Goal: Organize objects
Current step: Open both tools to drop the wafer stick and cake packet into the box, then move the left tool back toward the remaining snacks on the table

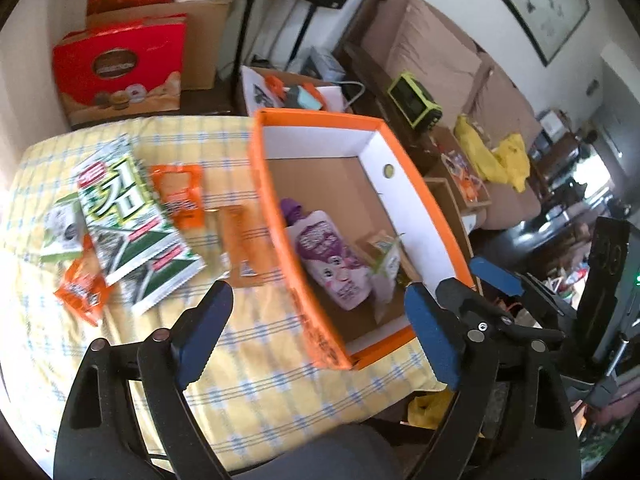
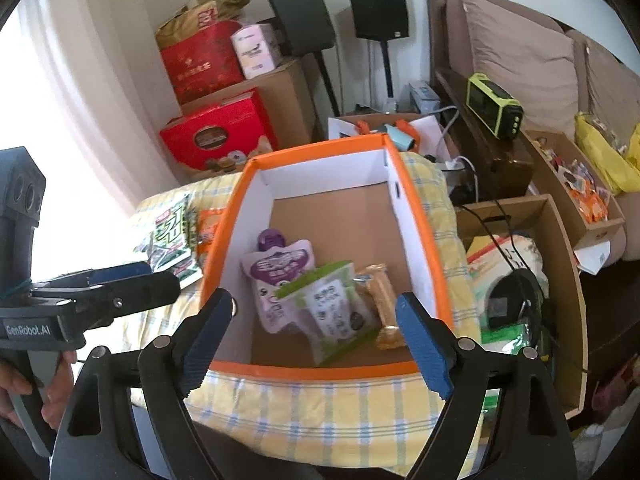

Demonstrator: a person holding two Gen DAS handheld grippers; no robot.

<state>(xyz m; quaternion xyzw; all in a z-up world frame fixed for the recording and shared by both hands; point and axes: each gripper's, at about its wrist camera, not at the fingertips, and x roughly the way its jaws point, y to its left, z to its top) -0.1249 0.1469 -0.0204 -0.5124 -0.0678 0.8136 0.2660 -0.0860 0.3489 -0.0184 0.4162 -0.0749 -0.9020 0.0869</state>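
Note:
An orange box [image 1: 276, 208] with white inner walls stands on the yellow checked cloth [image 1: 248, 384]. Inside it lie a purple pouch [image 1: 332, 264], a green-and-white packet [image 2: 336, 312] and a golden bar [image 2: 382, 300]. Left of the box, on the cloth, lie a green seaweed packet [image 1: 128, 216] and several orange packets [image 1: 180, 192]. My left gripper [image 1: 318, 294] hangs open over the box's near left wall, holding nothing. My right gripper [image 2: 315, 302] is open above the box's near end, its jaws wide and holding nothing. The same box [image 2: 312, 372] and purple pouch [image 2: 276, 268] show in the right wrist view.
Red gift boxes [image 1: 120, 68] and cardboard cartons [image 2: 288, 96] stand behind the table. Two speakers on stands [image 2: 376, 12] are at the back. To the right are a sofa [image 2: 520, 52], a green device [image 2: 496, 106], yellow bags [image 1: 496, 152] and open cardboard trays [image 2: 560, 240].

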